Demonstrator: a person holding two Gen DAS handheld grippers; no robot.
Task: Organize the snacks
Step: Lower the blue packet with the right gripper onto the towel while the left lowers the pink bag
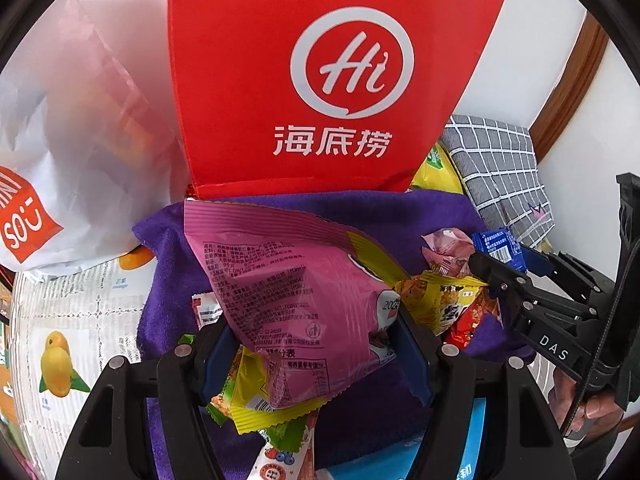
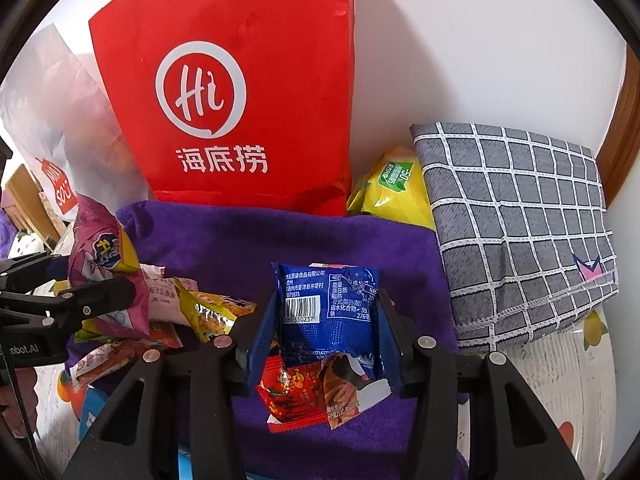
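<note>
My left gripper is shut on a pink snack bag, held above the purple towel; the bag also shows in the right wrist view. My right gripper is shut on a blue snack packet, which also shows in the left wrist view. A red Haidilao paper bag stands upright behind the towel; it also shows in the right wrist view. Several small snack packets lie on the towel, with a red packet under the blue one.
A white plastic bag stands left of the red bag. A folded grey checked cloth lies at the right, with a yellow pack beside it. The fruit-print tablecloth covers the table. A white wall is behind.
</note>
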